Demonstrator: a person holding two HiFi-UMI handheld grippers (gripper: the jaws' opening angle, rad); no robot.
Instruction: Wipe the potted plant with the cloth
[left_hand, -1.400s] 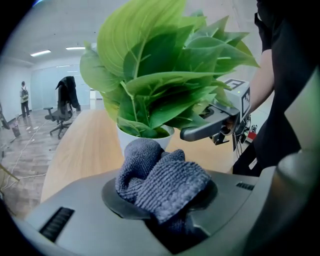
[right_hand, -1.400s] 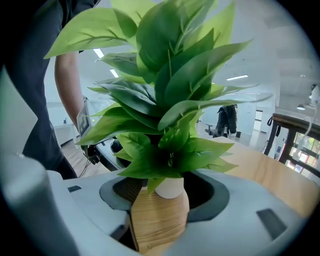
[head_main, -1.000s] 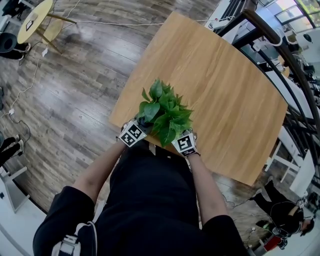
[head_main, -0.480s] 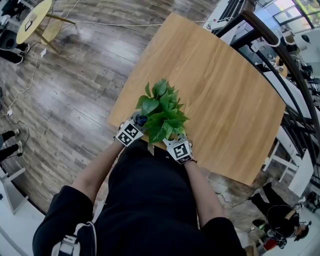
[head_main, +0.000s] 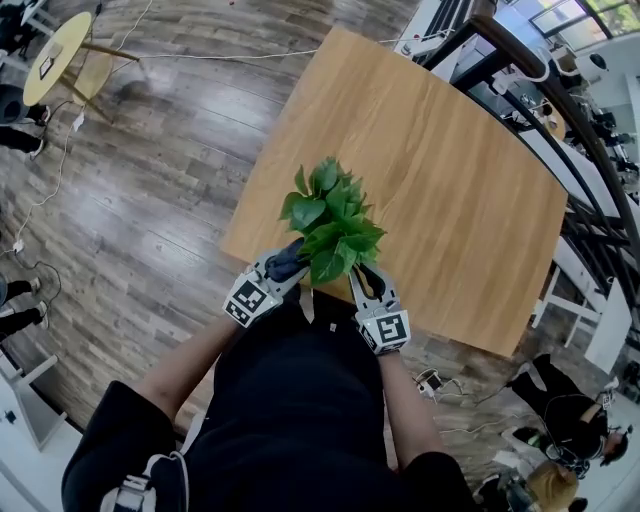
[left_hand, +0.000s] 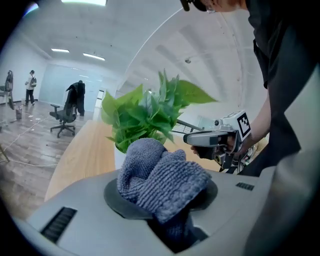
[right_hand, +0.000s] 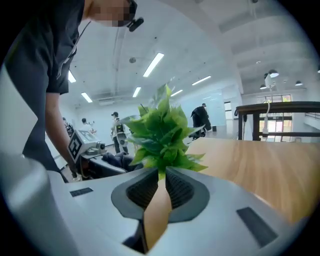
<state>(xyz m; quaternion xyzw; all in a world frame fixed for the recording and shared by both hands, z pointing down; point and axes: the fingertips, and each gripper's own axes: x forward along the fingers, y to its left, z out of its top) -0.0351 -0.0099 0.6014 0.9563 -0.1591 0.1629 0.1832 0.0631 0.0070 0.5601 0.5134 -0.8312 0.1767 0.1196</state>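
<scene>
The potted plant (head_main: 330, 222) stands near the front edge of the wooden table (head_main: 450, 170); its leaves hide the pot from above. In the left gripper view its white pot (left_hand: 119, 156) shows below the leaves (left_hand: 145, 112). My left gripper (head_main: 290, 258) is shut on a bunched grey-blue cloth (left_hand: 160, 177), which sits just short of the foliage on its left side. My right gripper (right_hand: 161, 174) reaches in from the right (head_main: 358, 272). Its jaws have just been closing and now pinch a leaf at their tips.
Dark wood floor with cables lies left of the table. A small round yellow table (head_main: 60, 45) is at the far left. A black railing (head_main: 560, 100) runs along the right. An office chair (left_hand: 62, 117) and people stand far off.
Both grippers have pulled back toward the person's body and risen, so their marker cubes sit lower in the head view. The cloth now shows at the left side of the leaves.
</scene>
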